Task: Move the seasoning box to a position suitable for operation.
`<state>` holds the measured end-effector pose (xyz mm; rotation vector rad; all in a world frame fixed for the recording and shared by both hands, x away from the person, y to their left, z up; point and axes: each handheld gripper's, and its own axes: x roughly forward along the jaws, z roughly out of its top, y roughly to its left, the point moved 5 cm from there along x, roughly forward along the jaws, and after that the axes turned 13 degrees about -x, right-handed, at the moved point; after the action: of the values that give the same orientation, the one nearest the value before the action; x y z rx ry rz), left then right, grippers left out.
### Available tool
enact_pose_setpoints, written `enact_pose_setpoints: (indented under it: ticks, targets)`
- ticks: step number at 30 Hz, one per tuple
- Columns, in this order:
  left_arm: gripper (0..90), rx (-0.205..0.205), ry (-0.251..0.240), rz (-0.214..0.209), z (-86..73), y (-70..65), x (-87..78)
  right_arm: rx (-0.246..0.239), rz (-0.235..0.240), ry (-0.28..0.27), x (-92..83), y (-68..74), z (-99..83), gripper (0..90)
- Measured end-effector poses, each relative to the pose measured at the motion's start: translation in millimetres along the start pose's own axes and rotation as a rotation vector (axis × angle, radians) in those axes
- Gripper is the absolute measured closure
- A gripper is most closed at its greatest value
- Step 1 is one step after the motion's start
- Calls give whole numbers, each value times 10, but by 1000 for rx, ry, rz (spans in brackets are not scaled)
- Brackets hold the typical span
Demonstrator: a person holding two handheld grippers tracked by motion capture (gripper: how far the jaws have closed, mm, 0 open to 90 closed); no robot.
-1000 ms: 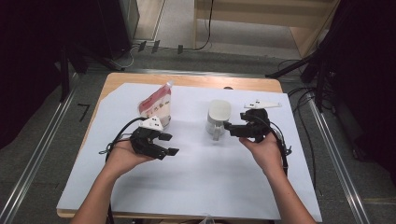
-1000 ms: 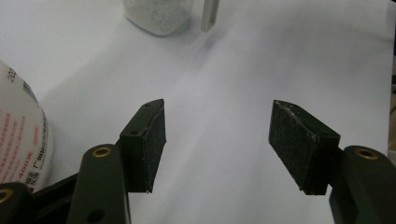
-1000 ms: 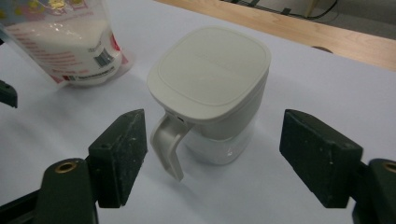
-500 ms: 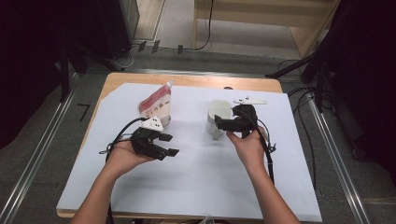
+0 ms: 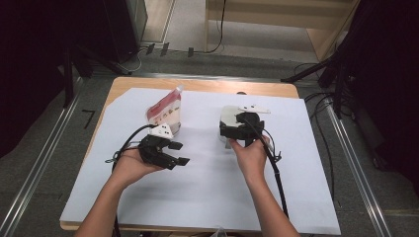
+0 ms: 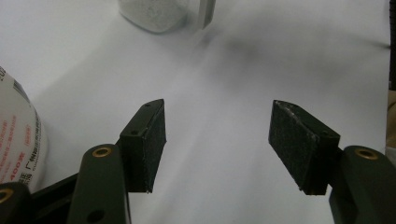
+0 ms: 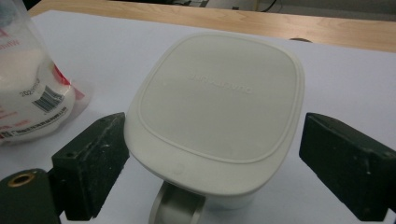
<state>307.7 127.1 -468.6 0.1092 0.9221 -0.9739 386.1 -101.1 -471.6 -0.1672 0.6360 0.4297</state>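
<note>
A white container with a rounded square lid [image 5: 228, 114] [image 7: 219, 98] stands right of centre on the white sheet. My right gripper [image 5: 230, 130] [image 7: 215, 175] is open, one jaw on either side of the lid, and its left jaw is very near the rim. A red and white pouch [image 5: 165, 110] [image 7: 32, 93] [image 6: 16, 140] stands upright left of the container. My left gripper [image 5: 180, 153] [image 6: 217, 144] is held open just in front of the pouch with nothing between its jaws. The container's clear lower part, holding white grains [image 6: 159, 11], is far ahead of it.
A white sheet [image 5: 207, 197] covers most of the wooden table [image 5: 148, 84]. Metal rails run along the floor on both sides [image 5: 44, 163]. Cables trail from both grippers towards the near edge.
My right gripper has moved left from beside the container until its jaws straddle the lid. The left gripper has stayed in place.
</note>
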Motion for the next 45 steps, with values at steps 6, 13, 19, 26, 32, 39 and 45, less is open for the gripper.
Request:
enact_pose_setpoints:
  ticks: [6,13,19,26,32,39,45]
  targets:
    - [377,5,7,1,0,0,8,55,-57,-1,134,68,-61,13]
    - [377,1,7,-3,-2,-2,12,82,-105,-48,272,88,-90,14]
    - [379,0,9,-5,-1,1,21,99,-142,-48,350,95,-124,21]
    - [380,7,18,-10,-1,-2,29,101,-182,-71,412,84,-133,80]
    - [380,5,19,-14,-3,-6,36,74,-185,-67,451,65,-165,113]
    - [380,2,26,-11,-6,-8,50,24,-157,-73,427,32,-181,123]
    - [378,-8,40,-6,-12,-2,66,2,-152,-91,380,-6,-181,145]
